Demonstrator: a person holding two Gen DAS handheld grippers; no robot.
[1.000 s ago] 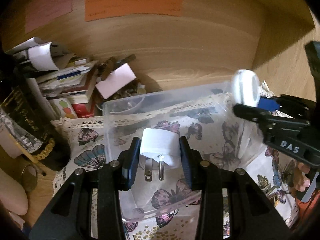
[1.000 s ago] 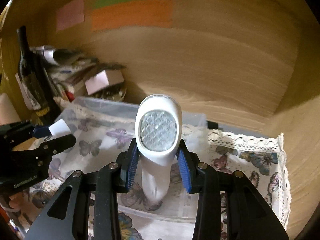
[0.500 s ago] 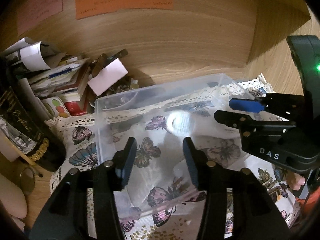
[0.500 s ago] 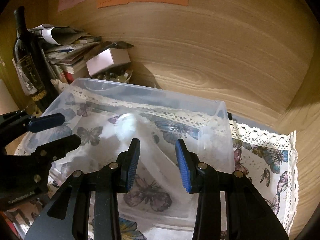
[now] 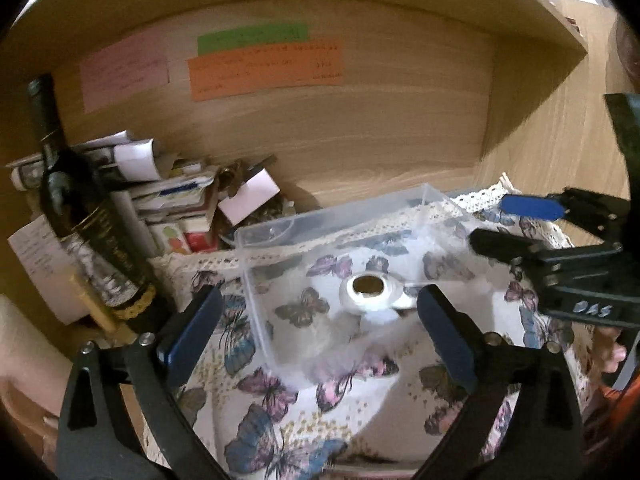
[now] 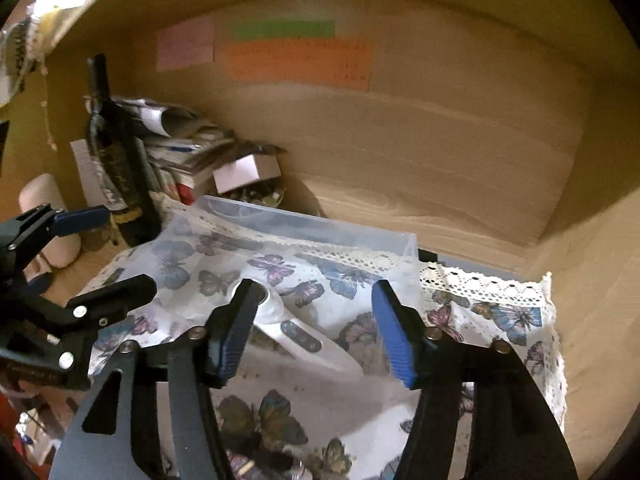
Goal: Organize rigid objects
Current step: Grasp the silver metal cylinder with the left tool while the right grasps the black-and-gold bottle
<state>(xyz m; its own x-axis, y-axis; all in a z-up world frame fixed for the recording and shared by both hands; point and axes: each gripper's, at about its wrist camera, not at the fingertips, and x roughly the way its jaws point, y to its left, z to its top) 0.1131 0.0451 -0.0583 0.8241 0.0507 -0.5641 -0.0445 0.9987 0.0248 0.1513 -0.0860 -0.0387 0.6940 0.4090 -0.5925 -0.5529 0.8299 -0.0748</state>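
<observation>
Both wrist views look forward and down, close in, over a clear plastic bin [image 5: 336, 236] on butterfly cloth [image 6: 500, 312] — left view from the bin's left, right view from its right. Shared: bin, wine bottle [image 5: 76, 208], orange note [image 6: 300, 62].

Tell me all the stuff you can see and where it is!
bin: 1, clear plastic, on the cloth, middle
torch: 1, white, lying in the bin
cloth: 1, white with butterflies and lace, under the bin
bottle: 1, dark, upright, far left
papers: a pile, mixed colours, back left beside the bottle
notes: 3, pink, green, orange, on the back wall
left claw: 1, black with blue pads, open, empty, in front of the bin
right claw: 1, black with blue pads, open, empty, over the bin
</observation>
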